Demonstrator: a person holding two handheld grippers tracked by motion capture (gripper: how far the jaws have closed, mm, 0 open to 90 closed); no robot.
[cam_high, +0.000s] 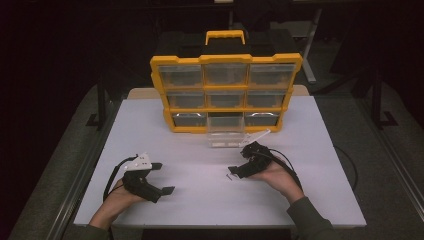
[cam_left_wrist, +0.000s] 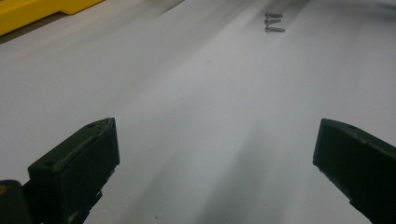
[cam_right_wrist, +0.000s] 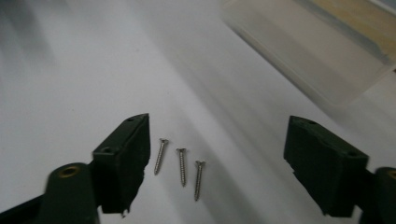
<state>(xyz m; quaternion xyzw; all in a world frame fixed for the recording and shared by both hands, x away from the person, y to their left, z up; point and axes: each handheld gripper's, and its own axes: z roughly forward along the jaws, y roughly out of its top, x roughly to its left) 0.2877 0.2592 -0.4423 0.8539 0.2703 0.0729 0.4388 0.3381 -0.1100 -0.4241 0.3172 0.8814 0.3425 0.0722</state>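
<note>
Right gripper view — gripper (cam_right_wrist: 217, 154) open over screws (cam_right_wrist: 181, 166).

Three small silver screws (cam_right_wrist: 181, 165) lie flat on the white desk (cam_right_wrist: 70, 84). They lie side by side, nearly parallel, heads pointing the same way.

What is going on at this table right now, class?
A person holds a gripper in each hand at a white table. The right gripper is lowered over three small silver screws lying side by side, its jaws apart on either side of them, not yet pinching. A clear plastic drawer stands pulled out before the yellow and black parts organizer. The left gripper rests open with nothing between its jaws.
</note>
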